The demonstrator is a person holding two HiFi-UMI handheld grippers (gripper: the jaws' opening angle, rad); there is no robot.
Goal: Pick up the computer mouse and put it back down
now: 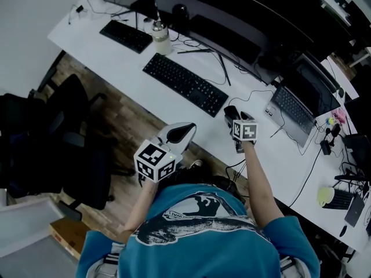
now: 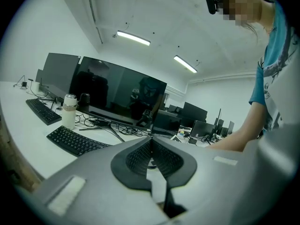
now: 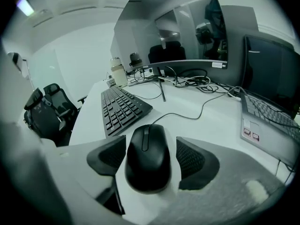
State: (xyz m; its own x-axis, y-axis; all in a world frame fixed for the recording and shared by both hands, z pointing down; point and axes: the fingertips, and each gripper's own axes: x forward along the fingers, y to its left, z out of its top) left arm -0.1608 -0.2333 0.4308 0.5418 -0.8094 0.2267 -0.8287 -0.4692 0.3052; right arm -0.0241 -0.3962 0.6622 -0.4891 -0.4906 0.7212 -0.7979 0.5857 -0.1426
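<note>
white desk (image 1: 116, 57): carries everything | black keyboard (image 1: 185, 84): flat on desk | left gripper (image 2: 151, 144): jaws together, empty, off desk edge | right gripper (image 3: 151, 150): jaws apart astride mouse, one pad perhaps grazing it | computer mouse (image 3: 147, 161): on desk, beside keyboard

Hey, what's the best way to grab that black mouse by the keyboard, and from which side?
Grip the mouse across its long flanks, mid-body, coming from its rounded rear end. The right claw straddles it there, open, and the cable leaves the far end, out of the way.
</note>
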